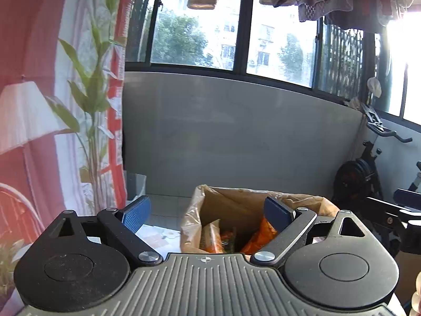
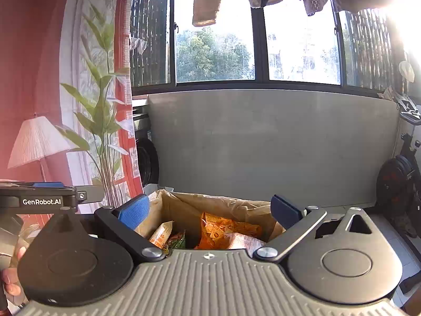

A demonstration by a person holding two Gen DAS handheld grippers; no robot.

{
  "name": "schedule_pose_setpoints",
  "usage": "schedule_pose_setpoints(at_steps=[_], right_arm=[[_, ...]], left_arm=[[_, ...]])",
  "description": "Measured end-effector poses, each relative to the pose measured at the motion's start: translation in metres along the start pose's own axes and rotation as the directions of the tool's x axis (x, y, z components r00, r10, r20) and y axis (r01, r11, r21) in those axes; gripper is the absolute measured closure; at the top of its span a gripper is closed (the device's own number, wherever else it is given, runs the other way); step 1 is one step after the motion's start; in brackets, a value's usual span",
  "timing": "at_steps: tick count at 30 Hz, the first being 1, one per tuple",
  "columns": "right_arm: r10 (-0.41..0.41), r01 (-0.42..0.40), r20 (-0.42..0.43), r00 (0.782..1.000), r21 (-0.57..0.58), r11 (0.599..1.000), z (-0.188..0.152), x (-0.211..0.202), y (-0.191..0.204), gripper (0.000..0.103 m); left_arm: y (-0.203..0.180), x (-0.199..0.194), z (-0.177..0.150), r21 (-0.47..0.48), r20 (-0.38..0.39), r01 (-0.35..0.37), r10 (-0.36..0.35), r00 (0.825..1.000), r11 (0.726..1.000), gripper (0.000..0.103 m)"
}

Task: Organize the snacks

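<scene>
Low in the frame, the right tool and left tool both gape empty just above the paper bag, its snack packets lying straight ahead between their fingers.

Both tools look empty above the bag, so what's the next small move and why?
Probably draw the right tool back from the brown bag toward the next loose snack. Both it and the left tool stand open holding nothing, and orange snack packets already lie inside; no loose snack shows in either view.
</scene>
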State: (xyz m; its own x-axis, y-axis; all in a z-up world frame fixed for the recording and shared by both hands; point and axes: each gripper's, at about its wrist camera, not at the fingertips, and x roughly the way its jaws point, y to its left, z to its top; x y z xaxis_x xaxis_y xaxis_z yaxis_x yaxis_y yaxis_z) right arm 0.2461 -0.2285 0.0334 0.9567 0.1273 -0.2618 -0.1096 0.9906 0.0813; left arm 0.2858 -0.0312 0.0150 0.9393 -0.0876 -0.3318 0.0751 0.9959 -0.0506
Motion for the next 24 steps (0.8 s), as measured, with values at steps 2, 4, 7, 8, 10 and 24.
schedule_pose_setpoints(at_steps=[2, 4, 7, 8, 10, 24], right_arm=[[-0.017, 0.017, 0.011, 1.000, 0.007, 1.000, 0.000, -0.014, 0.001, 0.002], [-0.016, 0.016, 0.032, 0.999, 0.002, 1.000, -0.002, -0.027, 0.002, 0.000], [-0.017, 0.017, 0.031, 0.999, 0.012, 1.000, -0.007, -0.039, 0.002, 0.000], [-0.017, 0.017, 0.030, 0.999, 0.020, 1.000, -0.009, -0.042, 0.001, 0.000], [-0.017, 0.016, 0.033, 0.999, 0.036, 0.999, -0.013, -0.046, 0.000, 0.000], [-0.046, 0.047, -0.046, 0.998, 0.023, 0.999, -0.030, -0.039, 0.003, 0.000]], left_arm=[[0.002, -0.011, 0.001, 0.008, 0.011, -0.041, 0.041, 0.999, 0.999, 0.009], [0.005, -0.025, 0.002, 0.004, 0.011, -0.059, 0.059, 0.998, 0.998, 0.009], [0.006, -0.040, -0.002, -0.005, 0.009, -0.103, 0.103, 0.995, 0.995, 0.008], [0.006, -0.045, -0.005, -0.006, 0.010, -0.120, 0.120, 0.993, 0.993, 0.008], [0.005, -0.051, -0.012, -0.005, -0.003, -0.129, 0.129, 0.992, 0.992, 0.008], [-0.005, -0.056, -0.031, 0.066, -0.061, -0.144, 0.148, 0.987, 0.987, 0.009]])
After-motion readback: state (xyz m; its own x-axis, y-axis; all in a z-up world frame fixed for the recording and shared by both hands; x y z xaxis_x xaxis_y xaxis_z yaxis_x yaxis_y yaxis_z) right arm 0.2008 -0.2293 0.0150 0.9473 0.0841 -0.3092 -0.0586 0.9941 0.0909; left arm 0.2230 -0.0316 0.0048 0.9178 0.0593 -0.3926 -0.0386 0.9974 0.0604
